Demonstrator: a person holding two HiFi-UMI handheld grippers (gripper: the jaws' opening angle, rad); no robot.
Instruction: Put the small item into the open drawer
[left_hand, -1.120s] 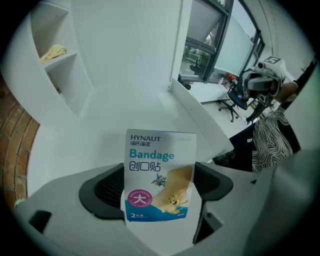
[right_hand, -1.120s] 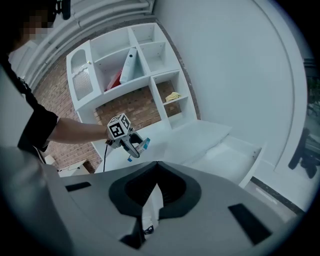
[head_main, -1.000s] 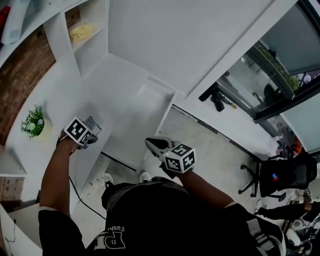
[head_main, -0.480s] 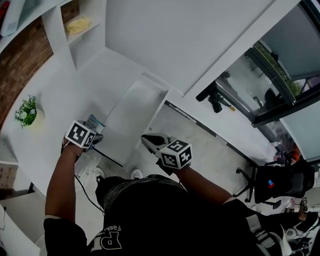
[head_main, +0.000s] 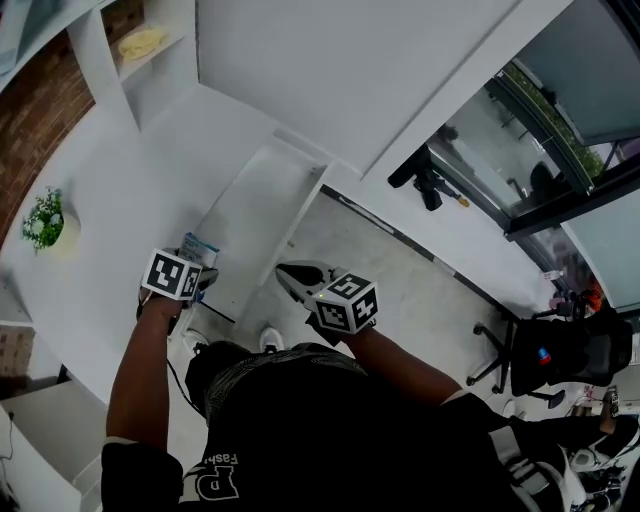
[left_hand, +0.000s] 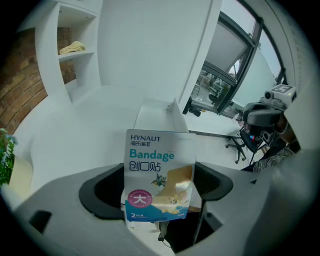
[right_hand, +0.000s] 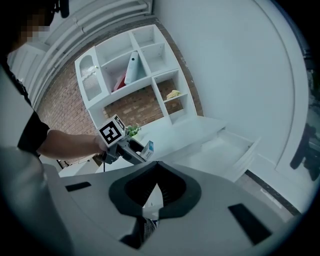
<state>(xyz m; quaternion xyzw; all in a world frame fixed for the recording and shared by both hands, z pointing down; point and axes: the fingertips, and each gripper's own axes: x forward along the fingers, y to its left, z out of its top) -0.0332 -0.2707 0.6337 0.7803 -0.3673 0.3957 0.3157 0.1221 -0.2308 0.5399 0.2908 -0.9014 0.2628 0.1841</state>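
Item 1. Left gripper (left_hand: 160, 189): jaws clenched on a bandage box (left_hand: 156, 172), one pad against each side of its lower half. The box stands upright, its printed face towards the gripper's camera. In the head view the left gripper (head_main: 188, 278) holds the bandage box (head_main: 198, 248) over the near edge of the white desk (head_main: 110, 200), just left of the open drawer (head_main: 255, 215) and not inside it.

Item 2. Open drawer (left_hand: 156, 116): white and pulled out from the desk towards the person. No contents can be made out.

Item 3. Right gripper (right_hand: 156, 194): jaws pressed together, nothing between them. In the head view the right gripper (head_main: 295, 280) hangs near the drawer's near right corner, above the grey floor (head_main: 400, 290), apart from the box.

Item 4. Potted plant (head_main: 44, 220): on the desk at far left, well apart from the drawer.

Item 5. White shelf unit (right_hand: 135, 65): against a brick wall (head_main: 40, 120), with a yellow cloth (head_main: 140, 42) in one compartment.

Item 6. Office chair (head_main: 560, 350): black, on the floor at far right.
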